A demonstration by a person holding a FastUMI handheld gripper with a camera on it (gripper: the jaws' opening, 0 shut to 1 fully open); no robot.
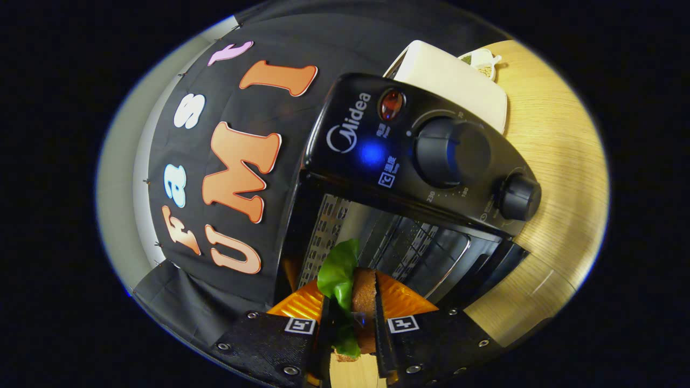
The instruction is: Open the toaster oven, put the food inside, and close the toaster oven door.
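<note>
A black toaster oven (377,161) stands on the wooden table, seen tilted because the gripper is rolled. Its door hangs open, and the metal-walled cavity (409,253) with a wire rack lies just ahead of the fingers. My gripper (350,318) is shut on the food (353,293), a sandwich-like piece with brown bread and a green lettuce leaf. The piece is held at the mouth of the cavity, with both fingers pressing on its sides. Two round knobs (450,153) sit on the oven's control panel.
A cream-coloured box (458,81) stands behind the oven, with a small white dish (482,59) of grains beyond it. The light wooden table (560,161) extends beside the oven. The booth's black cloth wall rises on the other side of the oven.
</note>
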